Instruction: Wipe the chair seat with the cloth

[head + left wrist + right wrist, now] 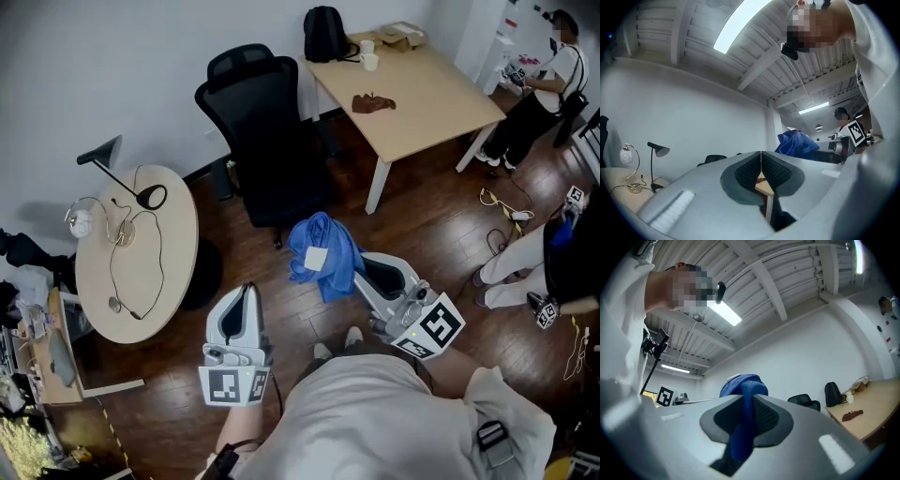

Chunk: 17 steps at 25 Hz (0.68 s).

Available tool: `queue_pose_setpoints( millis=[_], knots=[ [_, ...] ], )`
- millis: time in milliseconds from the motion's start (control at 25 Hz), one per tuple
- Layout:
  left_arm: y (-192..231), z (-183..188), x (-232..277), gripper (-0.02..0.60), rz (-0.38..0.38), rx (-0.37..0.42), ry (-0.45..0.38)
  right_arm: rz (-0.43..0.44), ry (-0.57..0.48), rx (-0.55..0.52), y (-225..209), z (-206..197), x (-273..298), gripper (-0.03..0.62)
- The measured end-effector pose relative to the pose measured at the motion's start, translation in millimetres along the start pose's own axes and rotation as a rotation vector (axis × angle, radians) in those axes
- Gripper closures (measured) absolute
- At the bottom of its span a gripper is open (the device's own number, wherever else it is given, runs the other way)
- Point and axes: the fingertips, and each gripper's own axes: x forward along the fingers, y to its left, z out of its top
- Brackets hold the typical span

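Observation:
A black office chair (262, 141) stands by the wall, its seat (281, 192) just beyond the grippers. My right gripper (361, 272) is shut on a blue cloth (323, 253) that bunches up from its jaws; the same cloth (743, 399) runs between the pads in the right gripper view. My left gripper (246, 305) is shut with nothing in it, held upright left of the cloth. In the left gripper view the pads (761, 171) meet, and the cloth (797, 143) shows at the right.
A round table (141, 253) with a desk lamp (122, 173) and cables is at the left. A rectangular wooden table (412, 89) holds a black backpack (325, 35), cups and a brown rag (373, 103). People stand and sit at the right edge.

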Motion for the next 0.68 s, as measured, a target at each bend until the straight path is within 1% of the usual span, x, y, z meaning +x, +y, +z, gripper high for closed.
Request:
queue_pose_setpoints(
  millis=[200,680],
  knots=[
    [-8.5,-6.0,-7.7,0.453,-0.012,-0.017,0.001,-0.002,0.002,-0.012,4.2,1.1,-7.3,0.540],
    [-15.3,-11.1,-1.5,0.453,-0.038,-0.035,0.017,0.015,0.011,-0.001,3.4,1.4,-5.3,0.540]
  ],
)
